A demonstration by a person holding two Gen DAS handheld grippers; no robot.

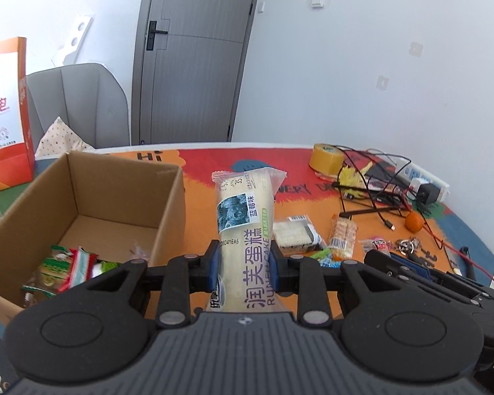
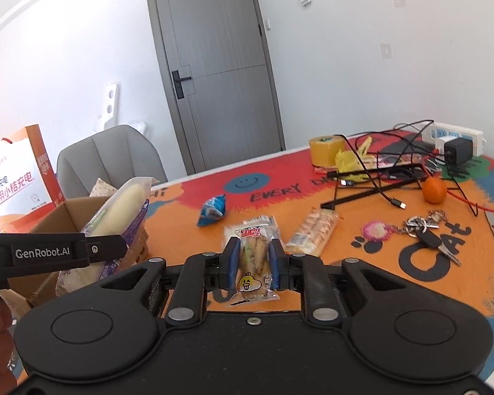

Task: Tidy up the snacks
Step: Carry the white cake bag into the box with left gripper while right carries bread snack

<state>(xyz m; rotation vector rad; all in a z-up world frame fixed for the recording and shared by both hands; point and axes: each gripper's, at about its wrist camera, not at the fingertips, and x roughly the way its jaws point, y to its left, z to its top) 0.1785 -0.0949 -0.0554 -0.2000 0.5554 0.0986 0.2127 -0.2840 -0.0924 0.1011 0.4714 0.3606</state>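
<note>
My left gripper (image 1: pixel 245 258) is shut on a long cream cake roll packet (image 1: pixel 245 217) and holds it above the table, just right of the open cardboard box (image 1: pixel 173 197). The packet also shows in the right wrist view (image 2: pixel 122 207), beside the box (image 2: pixel 66 210). The box holds a green and red snack packet (image 1: pixel 62 271). My right gripper (image 2: pixel 254 256) is shut on a small clear snack packet with a yellow cartoon face (image 2: pixel 252 263). Loose on the table are a biscuit packet (image 2: pixel 313 232), a blue packet (image 2: pixel 212 210) and a white wafer packet (image 1: pixel 294 232).
The table mat is orange and red (image 2: pixel 345 263). At the far right lie a tape roll (image 2: pixel 326 149), tangled cables (image 2: pixel 378 177), a power strip (image 2: pixel 457 135), an orange (image 2: pixel 434 190) and keys (image 2: pixel 425 227). An orange paper bag (image 1: pixel 6 115) and a grey chair (image 2: pixel 112 158) stand at left.
</note>
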